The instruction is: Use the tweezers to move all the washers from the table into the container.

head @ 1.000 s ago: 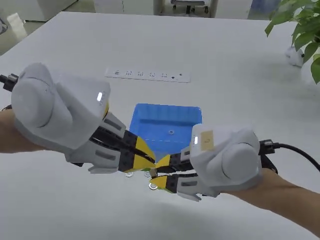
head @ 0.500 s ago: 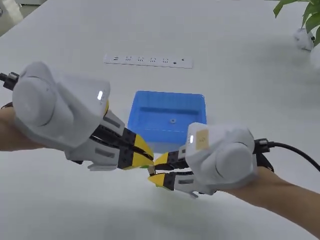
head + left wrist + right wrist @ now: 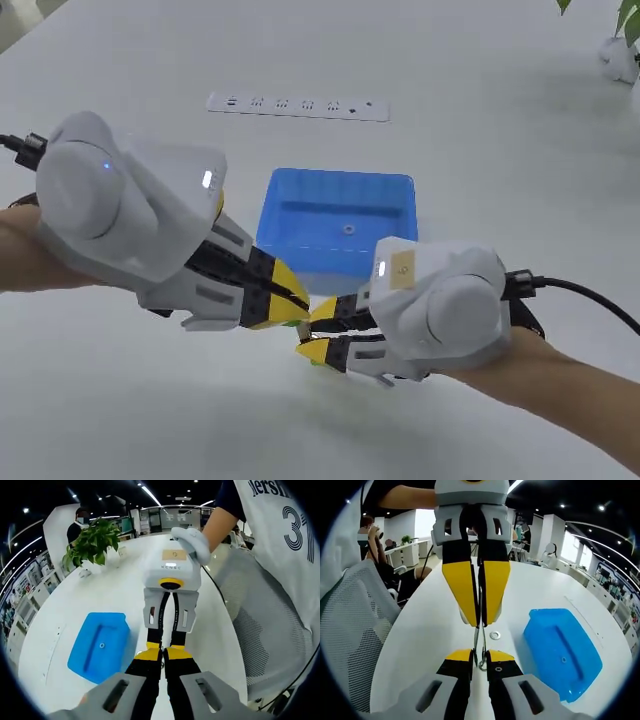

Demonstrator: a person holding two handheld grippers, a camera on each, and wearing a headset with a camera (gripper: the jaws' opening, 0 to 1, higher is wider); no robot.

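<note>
Tweezers [image 3: 477,642]: held by left hand-held gripper [image 3: 298,305], squeezed by right hand-held gripper [image 3: 312,335]; washer [image 3: 483,666] newly lifted, seemingly; container [image 3: 300,215] at 12 o'clock.

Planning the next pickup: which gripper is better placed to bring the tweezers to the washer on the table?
Left, likely: the left gripper clamps the tweezers along their length; the right gripper pinches just one end.

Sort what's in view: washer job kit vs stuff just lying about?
Job:
tweezers, gripped by left claw and right claw
loose washer beside the container
blue container, one washer inside

Lying about:
power strip
plant
mesh chair
</note>
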